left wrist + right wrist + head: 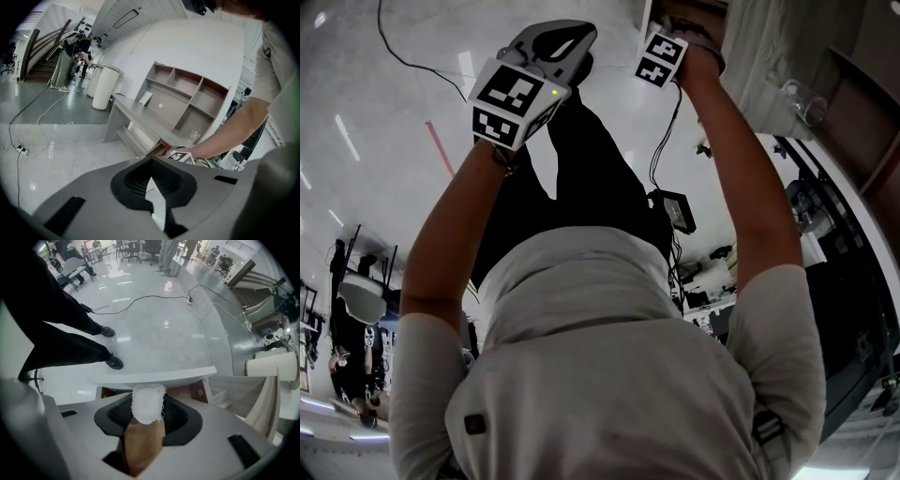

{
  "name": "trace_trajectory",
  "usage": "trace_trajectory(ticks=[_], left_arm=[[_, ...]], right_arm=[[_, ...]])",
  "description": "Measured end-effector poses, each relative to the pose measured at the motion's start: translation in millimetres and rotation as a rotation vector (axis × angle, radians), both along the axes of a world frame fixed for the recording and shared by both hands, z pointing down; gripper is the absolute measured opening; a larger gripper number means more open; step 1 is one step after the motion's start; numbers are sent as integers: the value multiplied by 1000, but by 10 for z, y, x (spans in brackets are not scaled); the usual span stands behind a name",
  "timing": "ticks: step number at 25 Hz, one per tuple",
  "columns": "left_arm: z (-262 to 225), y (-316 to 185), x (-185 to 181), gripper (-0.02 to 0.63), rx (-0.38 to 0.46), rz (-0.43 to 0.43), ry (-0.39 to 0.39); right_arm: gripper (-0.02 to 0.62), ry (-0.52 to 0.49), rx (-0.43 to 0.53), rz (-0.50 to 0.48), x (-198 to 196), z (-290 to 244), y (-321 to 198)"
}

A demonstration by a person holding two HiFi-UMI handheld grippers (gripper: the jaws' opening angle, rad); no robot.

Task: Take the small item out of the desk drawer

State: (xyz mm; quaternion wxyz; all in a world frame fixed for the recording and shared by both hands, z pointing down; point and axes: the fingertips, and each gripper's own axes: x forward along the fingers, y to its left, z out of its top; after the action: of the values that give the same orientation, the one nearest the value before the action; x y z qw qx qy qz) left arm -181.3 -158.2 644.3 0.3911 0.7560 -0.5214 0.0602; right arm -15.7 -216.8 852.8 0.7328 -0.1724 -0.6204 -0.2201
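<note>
My left gripper (151, 174) hangs closed and empty, back from the drawer (190, 392). My right gripper (147, 416) is nearer, its tips nipping the fuzzy white small item (148, 401) dead ahead, inside the open drawer.

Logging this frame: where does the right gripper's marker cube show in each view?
Head view: the marker cube is at the top, right of centre, at the end of the right arm.
Left gripper view: lower middle, right beside the open drawer.
Right gripper view: not in it.
Shared landmark: the open drawer, whose white front also shows in the right gripper view.
</note>
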Motion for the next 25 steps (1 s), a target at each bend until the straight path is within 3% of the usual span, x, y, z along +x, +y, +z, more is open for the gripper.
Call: trace_trajectory(ticks=[2, 7, 13, 19, 25], left_arm=[[5, 13, 43, 12, -7, 1, 17], [-254, 72, 249, 12, 55, 2, -80], [-569, 178, 454, 12, 79, 17, -111], [-888, 183, 664, 12, 112, 50, -137], [-1234, 170, 1153, 12, 157, 102, -174]], right_arm=[[180, 8, -6, 8, 68, -46, 20], [181, -118, 53, 46, 41, -276, -44], [181, -203, 74, 113, 165, -695, 37], [181, -319, 105, 215, 240, -1215, 19], [181, -469, 115, 363, 610, -1791, -24]])
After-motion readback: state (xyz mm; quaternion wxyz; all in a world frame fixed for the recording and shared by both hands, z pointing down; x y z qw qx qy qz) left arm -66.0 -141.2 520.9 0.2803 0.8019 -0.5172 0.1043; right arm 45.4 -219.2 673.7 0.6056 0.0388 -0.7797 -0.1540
